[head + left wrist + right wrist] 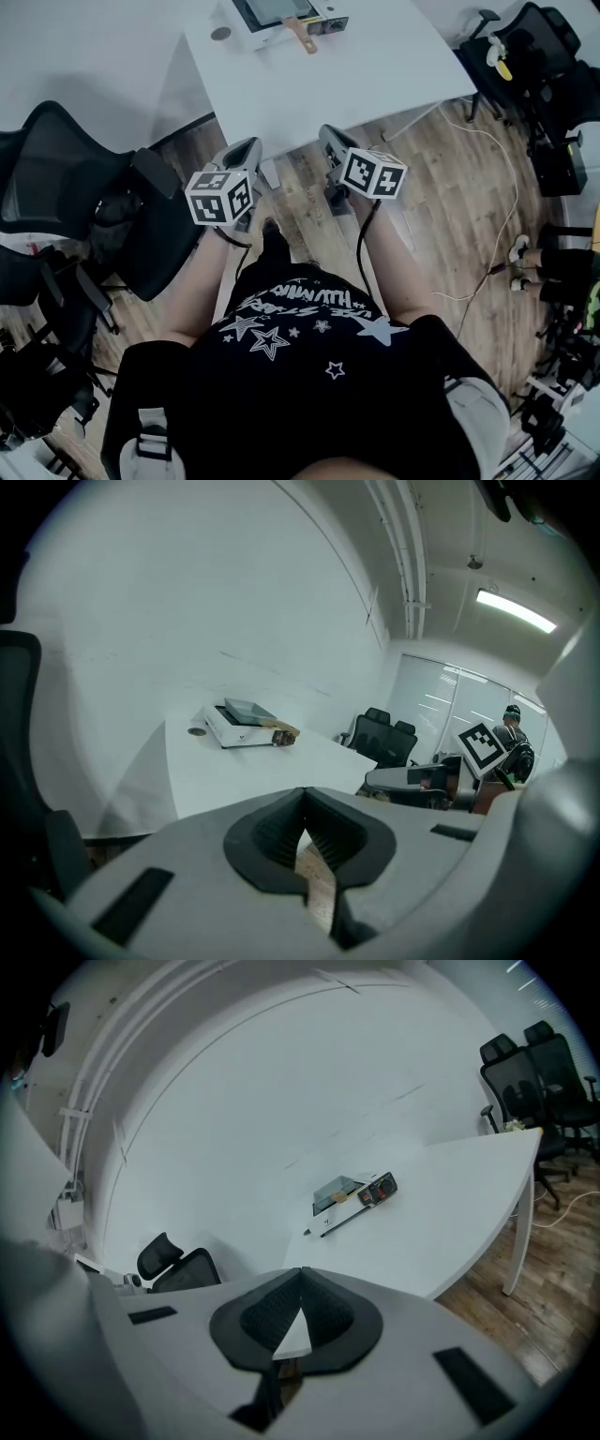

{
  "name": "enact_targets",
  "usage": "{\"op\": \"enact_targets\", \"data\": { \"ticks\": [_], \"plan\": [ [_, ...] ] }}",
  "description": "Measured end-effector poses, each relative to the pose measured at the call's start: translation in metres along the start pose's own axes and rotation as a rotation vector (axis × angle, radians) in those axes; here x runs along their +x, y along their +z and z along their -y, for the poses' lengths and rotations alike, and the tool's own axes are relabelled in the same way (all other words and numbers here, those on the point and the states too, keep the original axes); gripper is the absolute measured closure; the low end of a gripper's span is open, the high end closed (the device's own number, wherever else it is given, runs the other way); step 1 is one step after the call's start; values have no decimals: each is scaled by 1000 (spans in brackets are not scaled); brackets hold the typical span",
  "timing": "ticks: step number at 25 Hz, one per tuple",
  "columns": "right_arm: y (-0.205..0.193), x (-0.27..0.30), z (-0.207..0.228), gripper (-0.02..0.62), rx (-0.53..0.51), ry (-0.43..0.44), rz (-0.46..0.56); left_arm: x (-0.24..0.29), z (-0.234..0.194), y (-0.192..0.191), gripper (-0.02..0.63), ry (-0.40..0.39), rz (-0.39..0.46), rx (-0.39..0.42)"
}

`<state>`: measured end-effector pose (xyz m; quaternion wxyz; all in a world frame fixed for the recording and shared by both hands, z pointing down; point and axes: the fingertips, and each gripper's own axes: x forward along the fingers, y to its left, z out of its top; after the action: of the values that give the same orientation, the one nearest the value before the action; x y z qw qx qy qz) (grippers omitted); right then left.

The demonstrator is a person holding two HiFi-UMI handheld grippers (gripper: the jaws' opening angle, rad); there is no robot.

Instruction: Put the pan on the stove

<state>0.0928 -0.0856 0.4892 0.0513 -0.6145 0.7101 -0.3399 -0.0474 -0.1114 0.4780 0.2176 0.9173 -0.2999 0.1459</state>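
pan on the stove, both grippers closed and empty

head view: the pan (277, 9) lies on the white stove (240, 34) at the far side of the table (375, 66). the left gripper (250, 147) and right gripper (329, 137) are side by side over the wood floor (450, 178), well apart from the pan.

left gripper view: the left gripper (304, 799) has its jaws pressed together, holding nothing. the pan (247, 708) is on the stove (225, 732).

right gripper view: the right gripper (300, 1275) is closed too, touching nothing. the pan (336, 1189) is far ahead.

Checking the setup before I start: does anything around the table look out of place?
Nothing looks spilled or damaged. The stove sits square on the table, with a wooden handle jutting past its front edge. The one untidy thing is a loose cable trailing across the floor on the right.
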Motion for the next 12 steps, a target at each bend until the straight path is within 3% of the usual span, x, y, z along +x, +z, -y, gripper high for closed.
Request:
{"op": "enact_targets", "data": {
  "ticks": [12],
  "plan": [
    [-27,-65,-13,588,-33,40,-8,-51,48,-33,598,55,43,-18]
  ]
}}
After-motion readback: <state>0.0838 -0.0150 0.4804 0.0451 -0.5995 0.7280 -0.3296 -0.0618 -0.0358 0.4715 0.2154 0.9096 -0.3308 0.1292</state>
